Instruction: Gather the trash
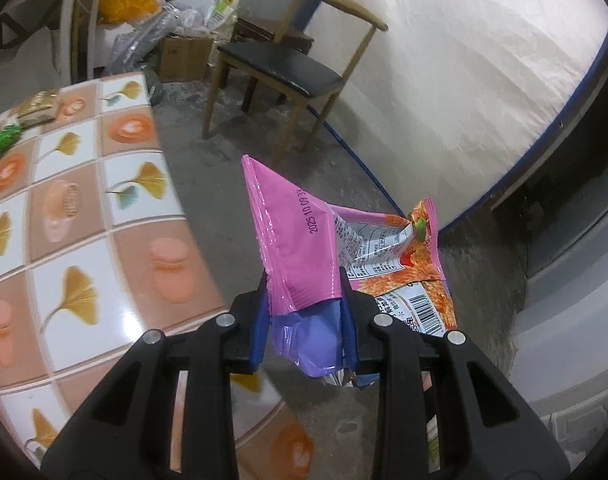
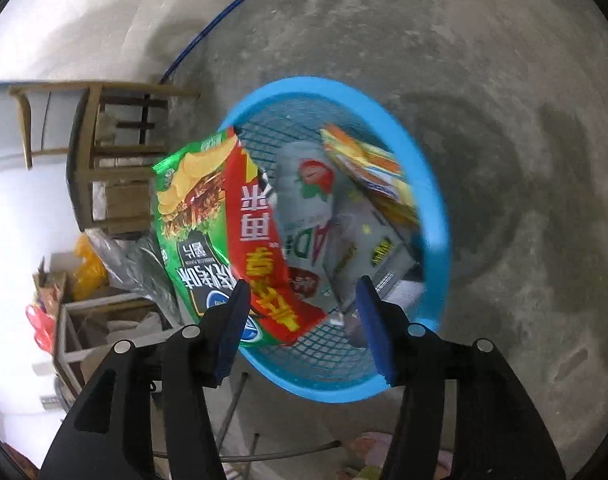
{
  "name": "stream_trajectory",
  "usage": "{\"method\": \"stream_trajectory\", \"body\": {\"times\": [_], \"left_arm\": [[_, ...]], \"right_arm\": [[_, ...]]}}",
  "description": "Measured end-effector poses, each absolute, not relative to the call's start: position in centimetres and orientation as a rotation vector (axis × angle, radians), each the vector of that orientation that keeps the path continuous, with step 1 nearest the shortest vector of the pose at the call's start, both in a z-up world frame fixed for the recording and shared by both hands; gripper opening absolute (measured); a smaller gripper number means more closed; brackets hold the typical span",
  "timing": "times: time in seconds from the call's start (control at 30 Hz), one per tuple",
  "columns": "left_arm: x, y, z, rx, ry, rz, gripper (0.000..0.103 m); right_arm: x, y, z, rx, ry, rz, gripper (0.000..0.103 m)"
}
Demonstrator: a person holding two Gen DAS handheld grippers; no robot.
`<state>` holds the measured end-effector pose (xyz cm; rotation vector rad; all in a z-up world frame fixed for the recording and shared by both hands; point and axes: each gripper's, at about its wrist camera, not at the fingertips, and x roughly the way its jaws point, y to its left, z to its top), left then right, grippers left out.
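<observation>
Beyond the left hand-held gripper (image 1: 304,292), a bench (image 1: 84,208) with a glossy cloth of ginkgo leaves and peach squares fills the left side; near its far left corner lie a green wrapper (image 1: 2,142) and a gold packet (image 1: 38,106). Off the bench's right edge, bare concrete floor (image 1: 224,128) runs to a wooden chair (image 1: 288,68) with a black seat, a white mattress (image 1: 464,92) leaning behind it, and boxes and yellow bags against the far wall. The pads pinch a pink snack wrapper (image 1: 292,240), stamped "2025 10 09", with a barcode and a nutrition table on its crumpled right part; it hangs over the floor, off the bench.

Below the right hand-held gripper (image 2: 304,320) stands a blue mesh basket (image 2: 432,200) on stained concrete. Its jaws stand spread, gripping nothing. A green and red chip bag (image 2: 208,220) with Chinese lettering lies over the basket's left rim, one pad against it. Inside are a strawberry-printed carton (image 2: 312,184) and an orange packet (image 2: 368,164).
</observation>
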<state>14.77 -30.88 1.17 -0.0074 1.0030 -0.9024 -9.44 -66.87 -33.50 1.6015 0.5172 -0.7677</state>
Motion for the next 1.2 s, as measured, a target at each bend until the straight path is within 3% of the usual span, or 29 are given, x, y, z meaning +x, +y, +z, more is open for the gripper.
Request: {"method": "stream_trajectory", "body": {"times": [0.37, 0.5, 0.53, 0.6, 0.67, 0.87, 1.07, 1.2], "left_arm": [[13.6, -41.7, -3.8, 0.067, 1.152, -0.997, 0.029], [13.0, -48.0, -7.2, 0.060, 1.232, -0.988, 0.035], [13.0, -49.6, -8.1, 0.054, 1.241, -0.973, 0.039], [13.0, -52.3, -10.3, 0.046, 1.277, -0.941, 0.069], [12.7, -54.5, -12.5, 0.060, 1.305, -0.913, 0.079], [11.8, -53.7, -14.8, -0.007, 1.395, -0.864, 0.079], [12.0, -49.7, -11.0, -0.010, 1.306, -0.873, 0.079], [11.1, -46.1, -6.8, -0.025, 1.220, -0.906, 0.079]], "right_arm": [[-19.6, -63.0, -30.3, 1.562, 0.373, -0.741, 0.058], [-23.5, -60.4, -29.9, 1.601, 0.331, -0.744, 0.058], [-24.6, -59.6, -29.6, 1.610, 0.321, -0.745, 0.058], [-26.0, -58.5, -29.5, 1.629, 0.315, -0.750, 0.058], [-27.3, -57.3, -29.8, 1.645, 0.326, -0.758, 0.058], [-29.8, -54.6, -30.7, 1.675, 0.336, -0.782, 0.058], [-28.9, -54.0, -31.0, 1.676, 0.357, -0.762, 0.058], [-26.6, -53.8, -28.2, 1.570, 0.409, -0.725, 0.058]]}}
